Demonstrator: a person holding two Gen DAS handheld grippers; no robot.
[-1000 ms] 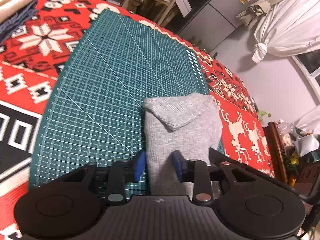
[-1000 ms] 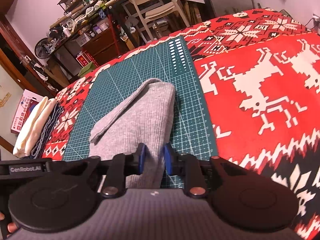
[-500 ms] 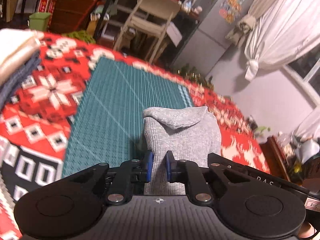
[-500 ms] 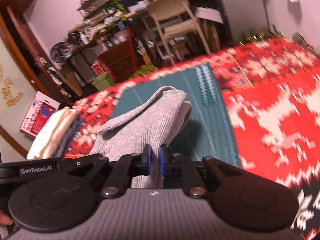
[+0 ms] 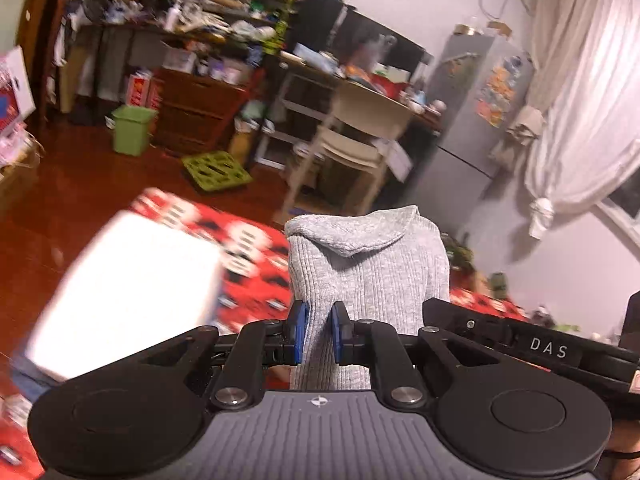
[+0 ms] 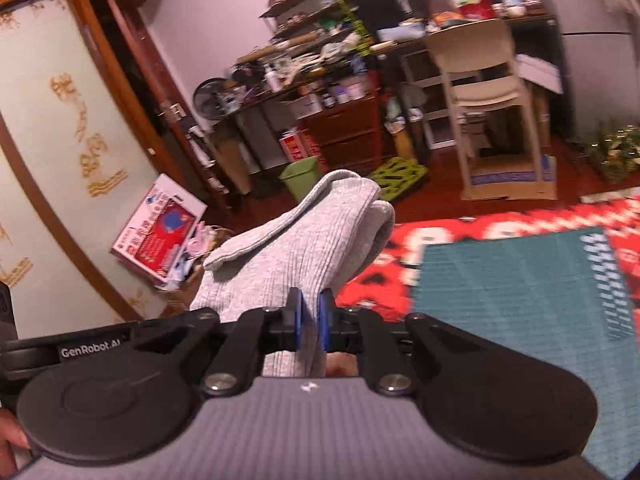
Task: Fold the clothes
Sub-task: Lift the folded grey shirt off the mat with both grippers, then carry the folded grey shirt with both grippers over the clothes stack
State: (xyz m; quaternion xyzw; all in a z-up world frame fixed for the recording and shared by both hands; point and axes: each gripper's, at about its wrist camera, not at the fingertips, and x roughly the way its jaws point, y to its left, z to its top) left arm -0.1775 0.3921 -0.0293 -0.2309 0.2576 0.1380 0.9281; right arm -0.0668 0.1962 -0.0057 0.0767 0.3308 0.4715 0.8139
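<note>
Item: folded grey ribbed knit garment [image 5: 366, 276], carried clear above the green cutting mat [image 6: 520, 280]. Left gripper [image 5: 318, 332] and right gripper [image 6: 310, 326] each pinch its near edge, likely to keep the folds together during transfer.

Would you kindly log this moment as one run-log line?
left tongs: shut on grey garment | right tongs: shut on grey garment | garment: folded, held off green mat | nearby: blurred white stack
</note>
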